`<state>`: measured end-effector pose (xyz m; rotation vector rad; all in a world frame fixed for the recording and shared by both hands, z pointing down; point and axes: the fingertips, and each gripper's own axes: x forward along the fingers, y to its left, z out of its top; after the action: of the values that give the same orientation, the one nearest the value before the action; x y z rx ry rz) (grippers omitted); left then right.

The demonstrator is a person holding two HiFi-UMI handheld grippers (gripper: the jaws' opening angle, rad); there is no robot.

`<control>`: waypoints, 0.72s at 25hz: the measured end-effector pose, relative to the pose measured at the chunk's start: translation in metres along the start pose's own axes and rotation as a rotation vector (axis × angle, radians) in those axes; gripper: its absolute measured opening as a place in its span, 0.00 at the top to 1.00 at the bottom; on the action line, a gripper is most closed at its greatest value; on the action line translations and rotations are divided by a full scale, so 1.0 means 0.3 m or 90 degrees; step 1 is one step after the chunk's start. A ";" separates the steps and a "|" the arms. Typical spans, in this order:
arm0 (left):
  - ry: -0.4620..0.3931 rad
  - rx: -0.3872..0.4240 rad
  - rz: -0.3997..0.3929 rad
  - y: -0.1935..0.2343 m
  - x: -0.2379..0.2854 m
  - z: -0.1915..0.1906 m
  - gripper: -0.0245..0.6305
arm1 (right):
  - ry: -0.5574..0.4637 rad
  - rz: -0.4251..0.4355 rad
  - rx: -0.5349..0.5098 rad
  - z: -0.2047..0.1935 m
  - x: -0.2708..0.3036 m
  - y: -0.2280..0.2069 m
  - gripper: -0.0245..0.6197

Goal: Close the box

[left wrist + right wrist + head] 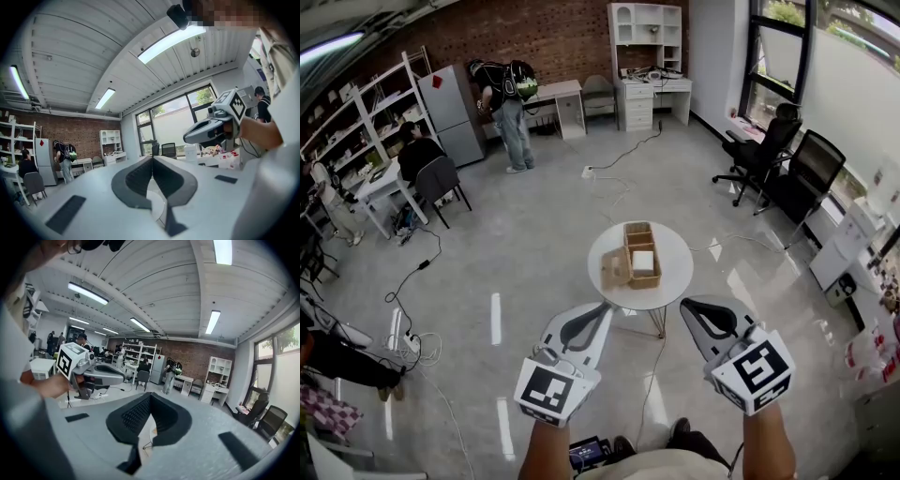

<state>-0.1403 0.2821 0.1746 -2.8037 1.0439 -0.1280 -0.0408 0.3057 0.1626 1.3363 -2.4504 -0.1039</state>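
Note:
An open brown cardboard box (644, 263) stands on a small round white table (675, 272). One flap (615, 269) hangs out to the left and another (637, 231) lies open at the back. Something white lies inside. Both grippers hover short of the table's near edge, apart from the box. My left gripper (603, 308) is shut and empty, as is my right gripper (687, 306). In the left gripper view the left gripper's (153, 157) pads meet, and the right gripper (211, 129) shows beside it. In the right gripper view the right gripper (150, 394) is shut too; the box is hidden.
A person (510, 105) stands at the back by a desk, another sits at the left (418, 150). Office chairs (769, 150) stand at the right. Cables and a power strip (412, 343) lie on the floor to the left. The table's legs (659, 323) splay toward me.

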 end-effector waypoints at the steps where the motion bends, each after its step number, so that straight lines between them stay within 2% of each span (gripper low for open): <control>1: 0.002 0.000 0.001 0.003 0.012 -0.003 0.95 | -0.004 0.002 0.009 -0.003 0.007 -0.013 0.97; 7: 0.025 -0.002 0.026 0.039 0.126 -0.024 0.95 | -0.017 0.018 0.013 -0.030 0.077 -0.143 0.97; 18: 0.050 0.008 0.088 0.060 0.435 -0.043 0.95 | -0.034 0.090 0.009 -0.098 0.198 -0.446 0.97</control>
<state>-0.0551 0.1818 0.1879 -2.7245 1.2463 -0.2306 0.0468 0.1856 0.1756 1.1758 -2.5865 -0.0883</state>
